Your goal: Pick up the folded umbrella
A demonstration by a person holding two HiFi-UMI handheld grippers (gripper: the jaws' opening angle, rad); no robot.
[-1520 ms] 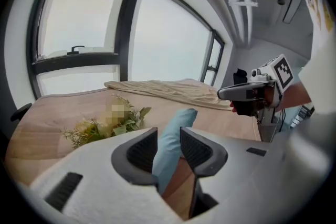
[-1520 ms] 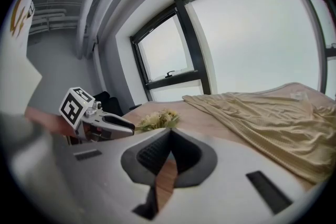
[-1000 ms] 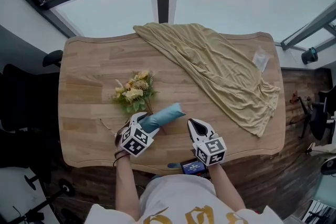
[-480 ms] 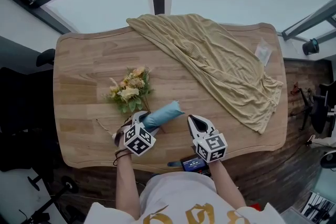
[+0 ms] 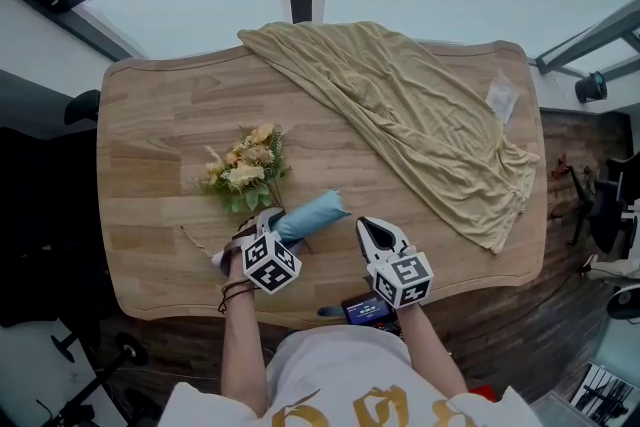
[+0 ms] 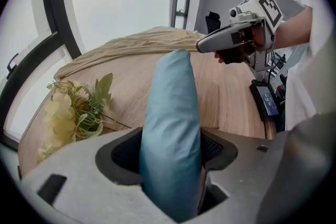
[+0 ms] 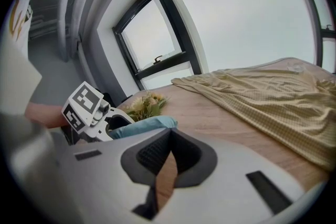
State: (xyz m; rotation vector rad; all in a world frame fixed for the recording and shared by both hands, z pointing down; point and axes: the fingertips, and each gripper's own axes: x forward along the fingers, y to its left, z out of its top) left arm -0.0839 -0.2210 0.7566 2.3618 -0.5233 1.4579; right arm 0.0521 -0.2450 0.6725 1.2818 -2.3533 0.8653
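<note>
two jaws of left gripper (image 6: 170, 162) tight on blue folded umbrella (image 6: 170, 113); right gripper (image 7: 168, 140) jaws together

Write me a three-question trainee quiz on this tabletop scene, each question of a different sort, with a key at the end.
1. True or false: the left gripper is shut on the folded umbrella.
2. What lies on the table beside the folded umbrella? A) a bunch of flowers B) a mug C) a book
3. Fill in: the ____ gripper holds nothing, its jaws together.
Key: 1 true; 2 A; 3 right, the right gripper.
</note>
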